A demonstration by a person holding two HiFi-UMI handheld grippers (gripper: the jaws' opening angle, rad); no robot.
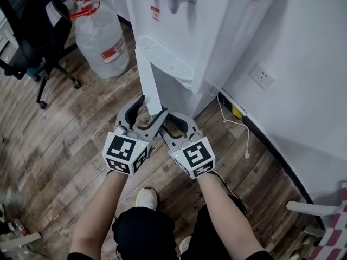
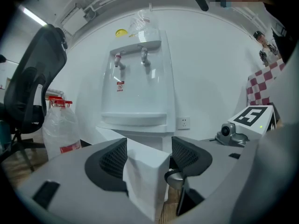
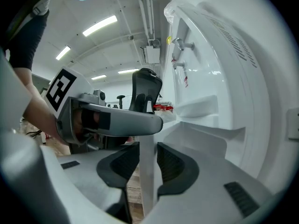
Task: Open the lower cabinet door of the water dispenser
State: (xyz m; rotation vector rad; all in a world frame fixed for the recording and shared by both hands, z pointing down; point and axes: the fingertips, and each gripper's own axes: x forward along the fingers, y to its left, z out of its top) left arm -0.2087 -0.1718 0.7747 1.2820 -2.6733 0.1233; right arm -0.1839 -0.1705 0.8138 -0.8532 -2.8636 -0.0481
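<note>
The white water dispenser point(image 1: 211, 20) stands against the wall. Its lower cabinet door point(image 1: 147, 75) is swung out, with the free edge toward me. In the head view both grippers meet at that edge. My left gripper point(image 1: 152, 108) straddles the door point(image 2: 145, 181) with its jaws wide; the left pad lies near it and a gap shows at the right pad point(image 2: 187, 155). My right gripper point(image 1: 169, 124) has the thin door panel point(image 3: 148, 190) between its pads, which press on both faces.
A large water bottle point(image 1: 100, 42) and an office chair point(image 1: 32, 42) stand to the left on the wooden floor. On the right are a wall socket point(image 1: 261, 76) and a loose cable point(image 1: 238, 124). My shoe point(image 1: 145, 198) is below the grippers.
</note>
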